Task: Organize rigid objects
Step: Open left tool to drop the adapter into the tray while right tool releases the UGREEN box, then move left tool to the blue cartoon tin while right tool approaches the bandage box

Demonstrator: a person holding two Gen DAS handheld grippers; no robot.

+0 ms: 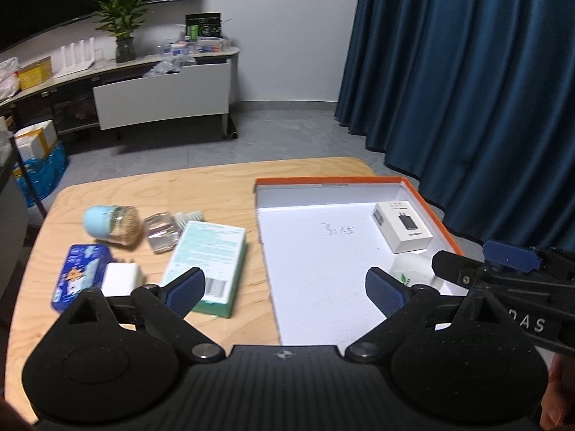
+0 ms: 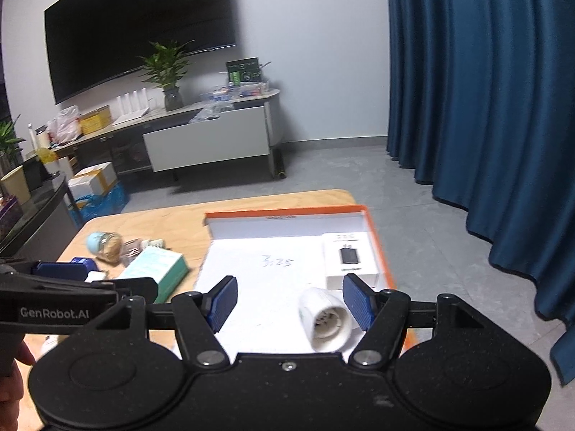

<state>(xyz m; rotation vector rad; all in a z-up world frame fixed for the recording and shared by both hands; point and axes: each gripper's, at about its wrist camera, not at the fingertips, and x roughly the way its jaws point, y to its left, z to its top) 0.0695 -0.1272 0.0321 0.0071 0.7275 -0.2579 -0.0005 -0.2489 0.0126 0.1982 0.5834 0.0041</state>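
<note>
- The orange-rimmed box lid [image 1: 436, 212] lies open side up on the right part of the wooden desk [image 1: 151, 194], its white floor marked with handwritten figures.
- In its far right corner rests a white charger box [image 1: 402, 228], printed with a black plug, flat on the lid's floor and close against the orange wall.
- Nearer the cameras, a white lamp socket [image 2: 325, 318] lies on its side inside the lid, its open mouth facing the right wrist camera.
- The right claw [image 2: 289, 305] hangs released over the lid; the socket lies just beside its right blue pad, and whether that pad touches it cannot be told. Nothing is pinched between the pads.
- The left claw [image 1: 285, 287] stands wide apart and empty, one blue pad above the desk by the green carton, the other above the lid's white floor.
- Left of the lid, on bare wood, a mint-green carton [image 1: 208, 262] lies flat with a barcode on its near end.
- Beyond it a clear glass bottle with a white cap [image 1: 167, 231] lies tipped over, and beside that a toothpick jar with a pale blue lid [image 1: 113, 224], also on its side.
- Nearer, a white plug adapter [image 1: 120, 280] sits touching a blue printed tin [image 1: 79, 274].
- Behind the desk: grey floor, a dark blue curtain [image 1: 467, 72] on the right, and a low cabinet [image 1: 161, 97] with a potted plant [image 1: 124, 25] beneath a wall screen [image 2: 136, 25].
</note>
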